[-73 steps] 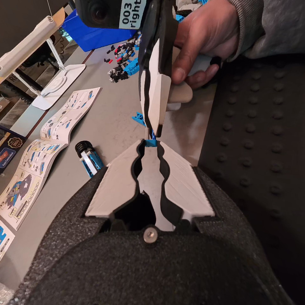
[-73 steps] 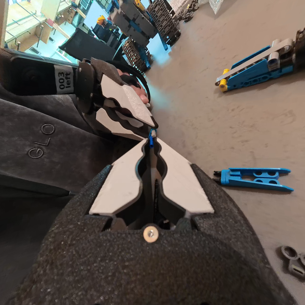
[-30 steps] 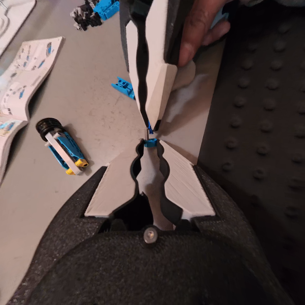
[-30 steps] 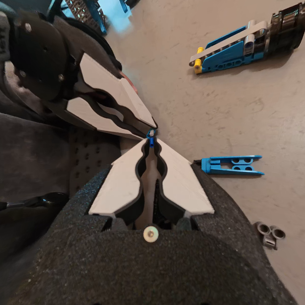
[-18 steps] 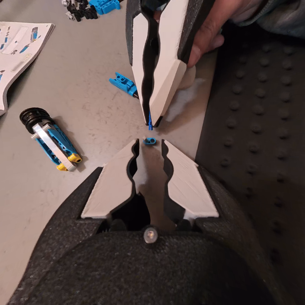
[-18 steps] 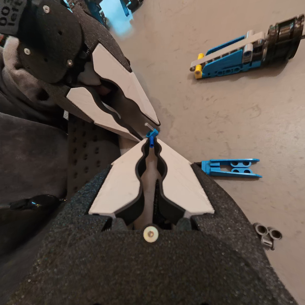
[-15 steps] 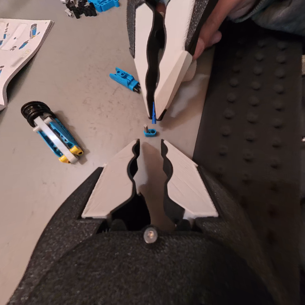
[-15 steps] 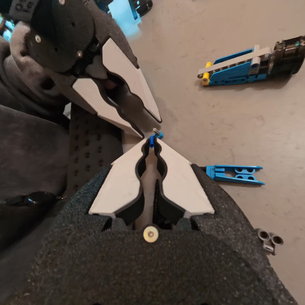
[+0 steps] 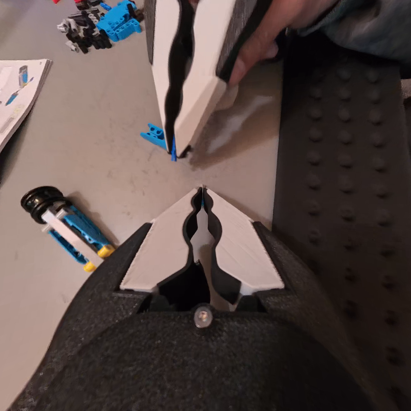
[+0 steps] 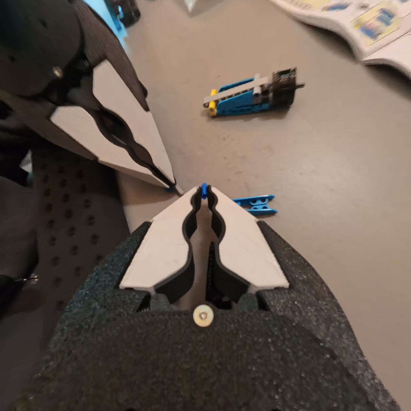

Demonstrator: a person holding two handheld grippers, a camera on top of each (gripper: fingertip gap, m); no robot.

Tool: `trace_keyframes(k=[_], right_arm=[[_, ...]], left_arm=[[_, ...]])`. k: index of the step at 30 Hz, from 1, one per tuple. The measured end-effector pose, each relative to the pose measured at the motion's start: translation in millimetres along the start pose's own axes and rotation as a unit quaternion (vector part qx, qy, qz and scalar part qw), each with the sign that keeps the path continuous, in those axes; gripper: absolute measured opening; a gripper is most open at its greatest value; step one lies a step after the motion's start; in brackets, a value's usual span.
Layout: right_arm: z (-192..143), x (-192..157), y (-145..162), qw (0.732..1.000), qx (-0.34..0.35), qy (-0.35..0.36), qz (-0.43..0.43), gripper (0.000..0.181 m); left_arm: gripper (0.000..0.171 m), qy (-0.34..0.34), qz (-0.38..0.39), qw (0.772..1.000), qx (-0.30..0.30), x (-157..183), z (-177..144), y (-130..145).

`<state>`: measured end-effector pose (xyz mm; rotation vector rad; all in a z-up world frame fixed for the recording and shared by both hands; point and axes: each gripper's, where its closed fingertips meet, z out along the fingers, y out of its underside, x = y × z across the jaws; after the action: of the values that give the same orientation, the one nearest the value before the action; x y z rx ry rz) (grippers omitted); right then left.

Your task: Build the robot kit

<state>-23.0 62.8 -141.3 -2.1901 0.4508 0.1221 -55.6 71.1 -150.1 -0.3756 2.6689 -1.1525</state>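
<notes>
My left gripper (image 9: pixel 202 189) is shut on a small blue connector (image 9: pixel 202 202) with a grey pin in it; only slivers show between the tips. In the right wrist view the left gripper (image 10: pixel 175 186) points down at the grey table, with the connector (image 10: pixel 168 189) at its tips. My right gripper (image 10: pixel 204 188) is shut on a small dark-blue pin (image 10: pixel 204 191). In the left wrist view the right gripper (image 9: pixel 178 153) hangs over the table with the pin (image 9: pixel 173 153) sticking out. The two grippers' tips are a short way apart.
A blue-and-white assembly with a black wheel (image 9: pixel 64 224) (image 10: pixel 251 95) and a blue forked piece (image 9: pixel 153 135) (image 10: pixel 255 204) lie on the table. Loose parts (image 9: pixel 97 29) and a booklet (image 9: pixel 17 93) (image 10: pixel 355 29) lie farther off. A black studded mat (image 9: pixel 344 178) borders the table. Less than 4 cm separates the two grippers' tips.
My left gripper opened and let the blue connector drop on the table, then shut on it again. The right gripper, still shut on its pin, has drawn away from the left one.
</notes>
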Motion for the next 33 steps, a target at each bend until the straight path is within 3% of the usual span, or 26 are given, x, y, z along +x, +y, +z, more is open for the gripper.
trace_keyframes(k=[3,5,9,20,33], right_arm=[[-15.5,0.0,-7.9,0.999,0.045,-0.010,0.006,0.004],[-18.0,4.4,-5.8,0.999,0.047,-0.003,0.008,0.004],[-12.4,-0.8,-6.0,0.998,0.044,-0.034,0.019,0.005],[-6.1,-9.9,0.0,0.999,0.021,-0.044,-0.008,0.005],[14.1,-25.3,23.3,0.995,-0.057,-0.059,-0.056,0.005]], left_arm=[[0.005,-0.003,-0.005,1.000,0.016,-6.6,-10.0,-6.2],[0.011,0.010,-0.020,0.999,0.039,-8.3,-23.1,-7.2],[0.026,0.037,0.002,0.999,0.029,-4.3,-23.4,8.6],[0.015,0.084,0.019,0.996,0.000,-4.1,-7.3,20.9],[0.007,0.069,0.035,0.997,0.001,8.8,1.4,11.3]])
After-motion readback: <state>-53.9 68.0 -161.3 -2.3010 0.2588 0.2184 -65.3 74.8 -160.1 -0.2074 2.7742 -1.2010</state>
